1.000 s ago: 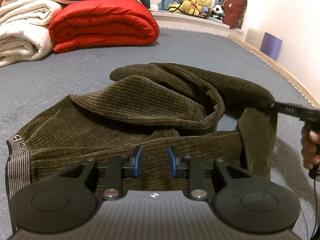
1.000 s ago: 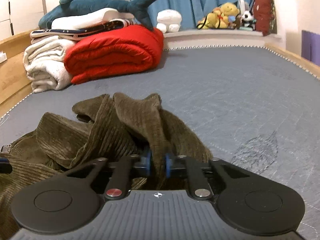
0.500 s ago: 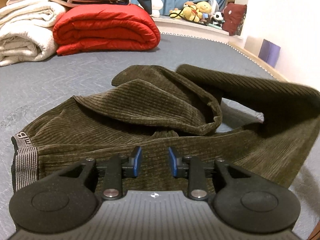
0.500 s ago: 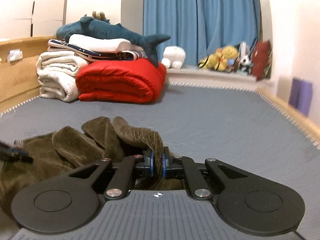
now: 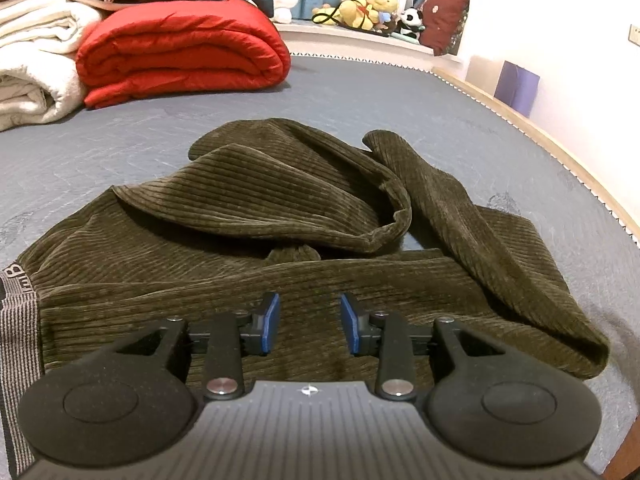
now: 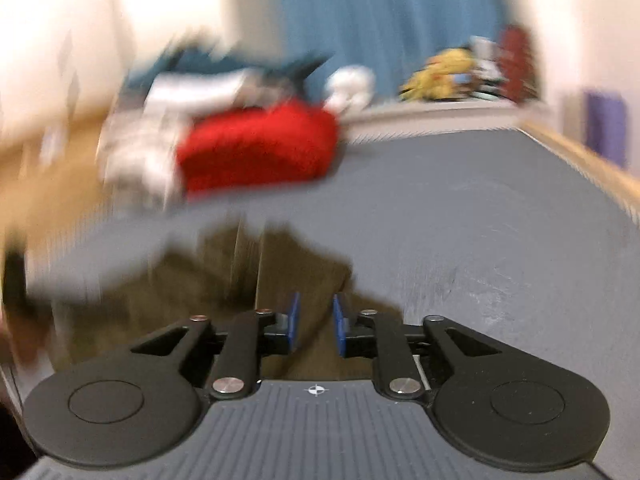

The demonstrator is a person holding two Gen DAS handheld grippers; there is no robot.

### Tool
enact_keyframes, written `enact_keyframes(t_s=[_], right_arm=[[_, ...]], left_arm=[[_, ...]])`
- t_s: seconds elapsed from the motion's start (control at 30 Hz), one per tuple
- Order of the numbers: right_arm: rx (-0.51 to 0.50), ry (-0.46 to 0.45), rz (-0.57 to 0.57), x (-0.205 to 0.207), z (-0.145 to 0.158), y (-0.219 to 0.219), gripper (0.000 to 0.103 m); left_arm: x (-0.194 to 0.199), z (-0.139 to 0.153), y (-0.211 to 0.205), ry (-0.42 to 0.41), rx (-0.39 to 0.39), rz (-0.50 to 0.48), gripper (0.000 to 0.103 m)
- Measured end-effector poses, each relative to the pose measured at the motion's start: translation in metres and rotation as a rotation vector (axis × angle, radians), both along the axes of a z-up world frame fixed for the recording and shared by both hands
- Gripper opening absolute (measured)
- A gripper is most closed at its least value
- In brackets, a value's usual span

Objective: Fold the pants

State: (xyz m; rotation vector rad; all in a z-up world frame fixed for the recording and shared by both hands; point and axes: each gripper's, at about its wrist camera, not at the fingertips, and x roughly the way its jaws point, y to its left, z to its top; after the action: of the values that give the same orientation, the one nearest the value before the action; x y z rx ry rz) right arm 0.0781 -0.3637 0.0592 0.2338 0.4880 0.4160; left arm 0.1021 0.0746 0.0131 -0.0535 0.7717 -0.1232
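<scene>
The right gripper (image 6: 314, 323) (view blurred) seems parted and empty over the rumpled pants (image 5: 256, 216), left gripper (image 5: 309, 323) likewise parted; next, straighten the legs.

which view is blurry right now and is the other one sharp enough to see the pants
Right wrist view: heavy motion blur smears the red quilt and pants; only the right gripper itself is crisp, jaws apart. Left wrist view: sharp, corduroy ribs on the pants readable, fisheye bending the bed edge, left gripper open.
</scene>
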Motion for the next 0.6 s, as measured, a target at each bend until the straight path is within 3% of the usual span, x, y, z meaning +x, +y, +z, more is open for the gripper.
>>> enact_keyframes(t_s=[0.1,0.37,0.47,0.6], right_arm=[[0.093,0.062,-0.095,0.025,-0.013,-0.014,0.032],[-0.006,0.254,0.039,0.096,-0.070,0.060,0.036],[-0.024,0.312,0.012,0.112,-0.089,0.082,0.046],[-0.018,0.393,-0.005,0.136,-0.112,0.096,0.047]], left_arm=[[0.003,-0.004,0.001,0.007,0.013,0.010,0.038],[0.007,-0.010,0.014,0.030,0.028,0.052,0.040],[0.007,-0.008,0.020,0.029,0.026,0.060,0.042],[0.008,-0.009,0.028,0.034,0.032,0.073,0.044]])
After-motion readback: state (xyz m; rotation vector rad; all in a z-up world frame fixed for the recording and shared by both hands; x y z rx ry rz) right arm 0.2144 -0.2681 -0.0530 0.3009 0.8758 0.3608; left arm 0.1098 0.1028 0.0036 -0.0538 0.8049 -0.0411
